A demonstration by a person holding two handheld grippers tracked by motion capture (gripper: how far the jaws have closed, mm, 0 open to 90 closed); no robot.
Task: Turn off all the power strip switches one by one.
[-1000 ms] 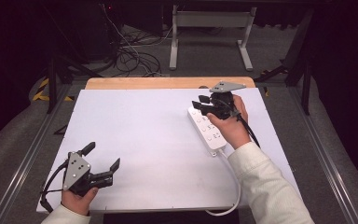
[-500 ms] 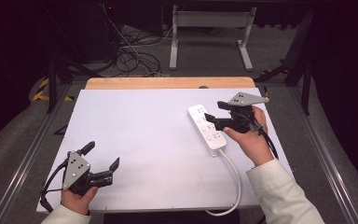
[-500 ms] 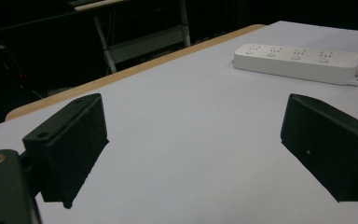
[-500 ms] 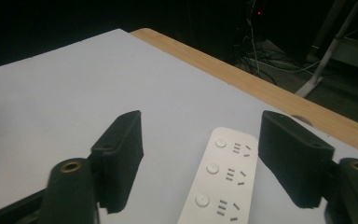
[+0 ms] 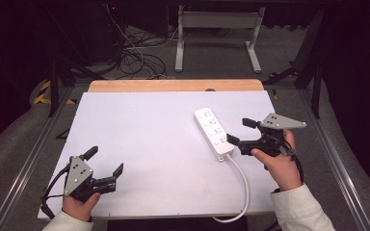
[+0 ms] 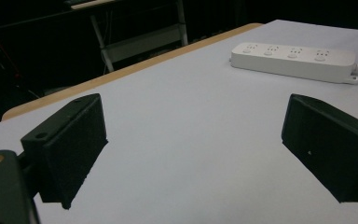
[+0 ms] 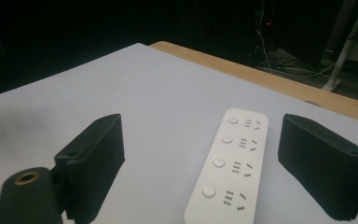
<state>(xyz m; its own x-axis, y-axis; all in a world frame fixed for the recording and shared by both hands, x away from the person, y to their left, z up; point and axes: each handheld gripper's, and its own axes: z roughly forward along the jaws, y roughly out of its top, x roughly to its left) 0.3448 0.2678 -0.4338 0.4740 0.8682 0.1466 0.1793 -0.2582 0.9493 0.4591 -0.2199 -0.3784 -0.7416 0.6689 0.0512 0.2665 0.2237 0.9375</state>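
White plastic, four outlets in a row, the power strip (image 5: 214,133) lies flat on the right half of the bench (image 5: 139,144), angled so that its white cable (image 5: 240,183) leaves the near end and curves off the near edge. The right gripper (image 5: 238,132) sits just beside that near end, its fingers (image 5: 232,139) having just been opening and now spread wide with nothing pressed between them; in the right gripper view the strip lies between and beyond the two black pads, untouched. The left gripper (image 5: 107,161) rests near the near left corner, well apart from the strip, its fingers also wide and empty. If the strip is to be taken up again, a good grasp would probably square the fingers across its narrow width near the middle, clear of the cable end, so that it lifts level rather than pivoting on the cord; pressing down on the round buttons beside the outlets is best avoided. The bench carries a smooth pale sheet over a wooden top, whose edge shows along the far side. Beyond it the room is dark, with loose black cables (image 5: 135,53) on the floor and a grey metal stand (image 5: 217,29).
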